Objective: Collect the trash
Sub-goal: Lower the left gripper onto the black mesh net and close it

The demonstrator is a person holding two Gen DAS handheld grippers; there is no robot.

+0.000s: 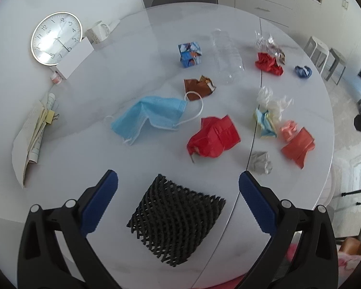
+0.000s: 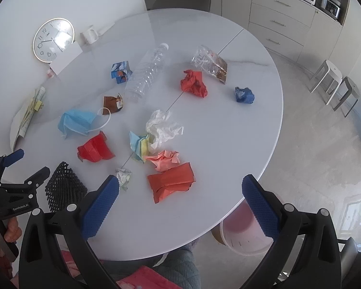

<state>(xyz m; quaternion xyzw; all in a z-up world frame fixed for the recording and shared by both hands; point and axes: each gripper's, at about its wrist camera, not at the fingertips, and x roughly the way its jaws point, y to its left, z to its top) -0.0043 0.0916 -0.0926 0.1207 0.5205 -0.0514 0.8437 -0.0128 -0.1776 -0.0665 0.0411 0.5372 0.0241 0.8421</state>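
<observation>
My two grippers hang over the round white tabletop [image 2: 228, 144], left gripper [image 1: 178, 187] and right gripper [image 2: 180, 187] both with jaws spread wide, grasping nothing. Trash lies scattered across it: one clear bottle [image 2: 146, 72], one blue face mask [image 1: 151, 118], one black foam net [image 1: 178, 219] between my left jaws, one clear wrapper [image 2: 209, 63], three red paper wads [image 1: 214, 136] and one small blue ball [image 2: 244, 95]. One pink bucket [image 2: 243, 231] stands below the tabletop's edge.
</observation>
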